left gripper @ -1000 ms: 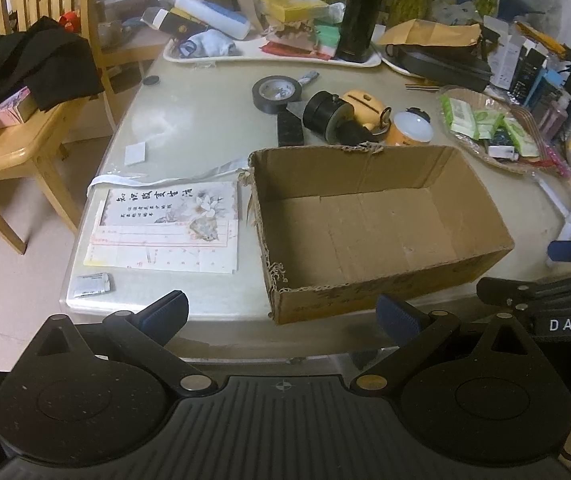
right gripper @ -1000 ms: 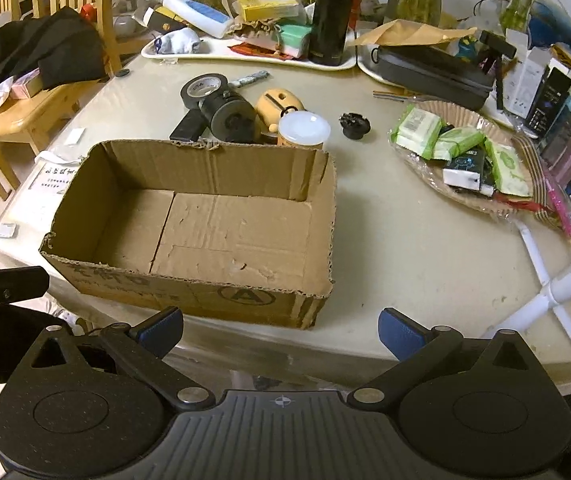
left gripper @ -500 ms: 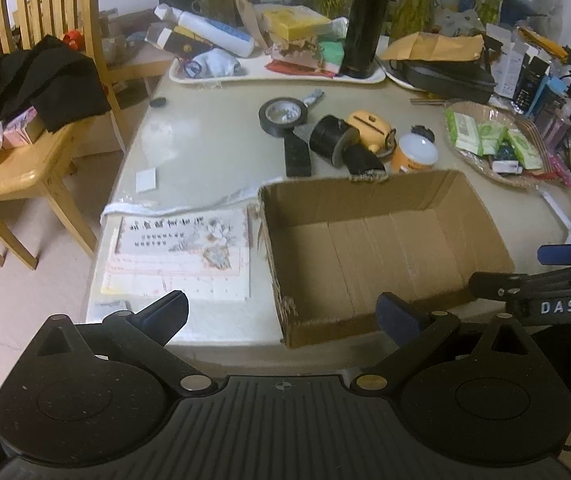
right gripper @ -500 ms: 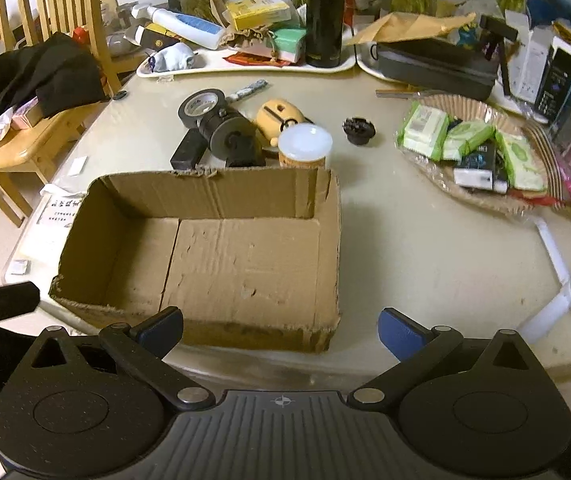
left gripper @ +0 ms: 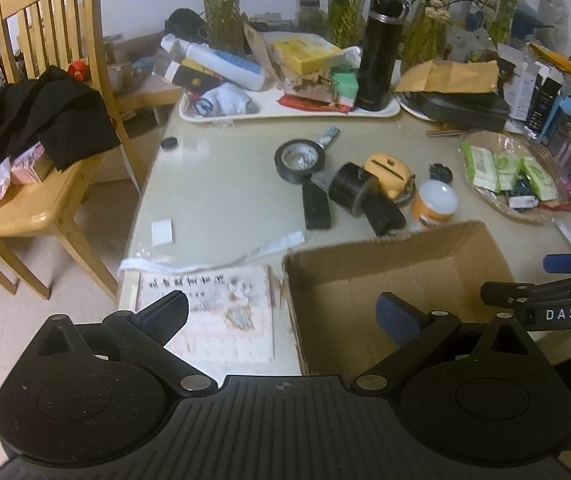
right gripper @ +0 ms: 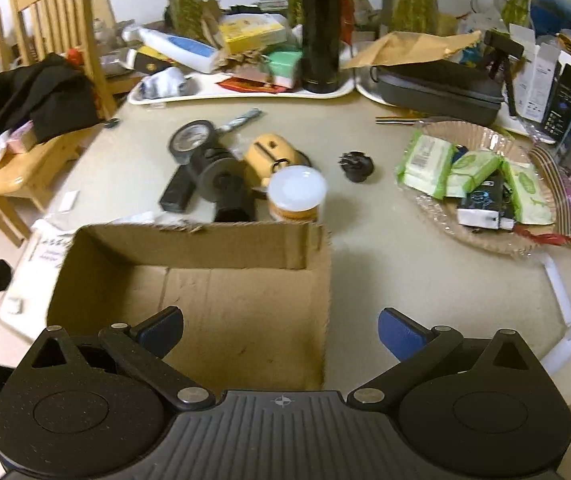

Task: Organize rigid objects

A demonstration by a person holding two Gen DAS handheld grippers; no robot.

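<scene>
We hold the left tool and the right tool spread wide, with nothing between their fingers. The cardboard box sits at the near edge of the desk and its floor is bare, so we judge that sorting has not started. Just behind its far wall wait the tape roll, the yellow case, the white-lidded jar and several black pieces. All of them are left to go in.
</scene>
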